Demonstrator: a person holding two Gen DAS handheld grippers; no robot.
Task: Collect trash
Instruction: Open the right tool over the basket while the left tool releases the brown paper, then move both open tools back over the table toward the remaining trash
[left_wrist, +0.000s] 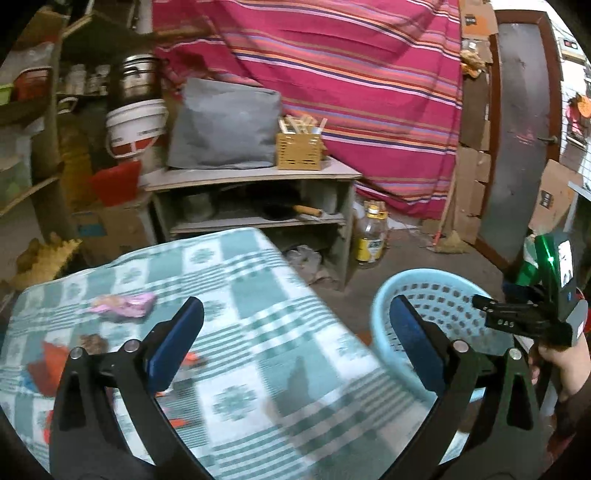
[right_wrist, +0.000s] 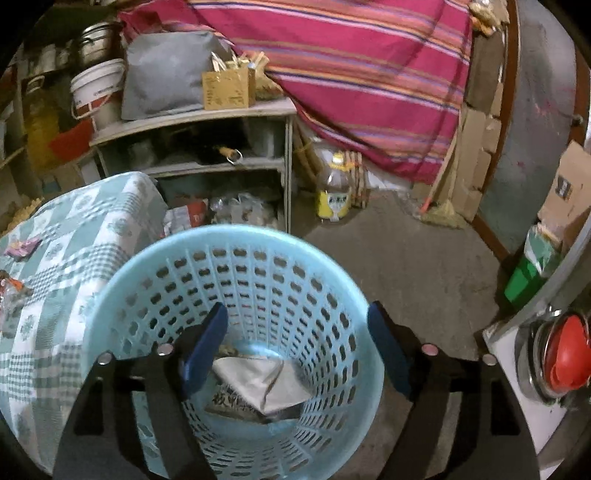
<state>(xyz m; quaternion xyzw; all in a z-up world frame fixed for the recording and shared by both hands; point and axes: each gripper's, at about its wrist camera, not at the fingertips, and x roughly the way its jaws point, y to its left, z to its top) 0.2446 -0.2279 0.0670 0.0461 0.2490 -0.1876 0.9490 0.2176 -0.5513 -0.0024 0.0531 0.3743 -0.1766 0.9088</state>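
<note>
We hold the right gripper (right_wrist: 297, 347) spread and empty over the pale blue perforated plastic basket (right_wrist: 147, 266), lower centre, crumpled paper (right_wrist: 258, 384) inside; the left gripper (left_wrist: 295, 347), also spread, faces wrappers (left_wrist: 125, 304) on the green-checked tablecloth (left_wrist: 258, 295).

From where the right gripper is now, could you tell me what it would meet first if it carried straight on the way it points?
The open right gripper points down into the blue basket. Going straight on, it would probably meet the pale crumpled wrapper lying at the bottom first, though depth is hard to judge through the fisheye.
</note>
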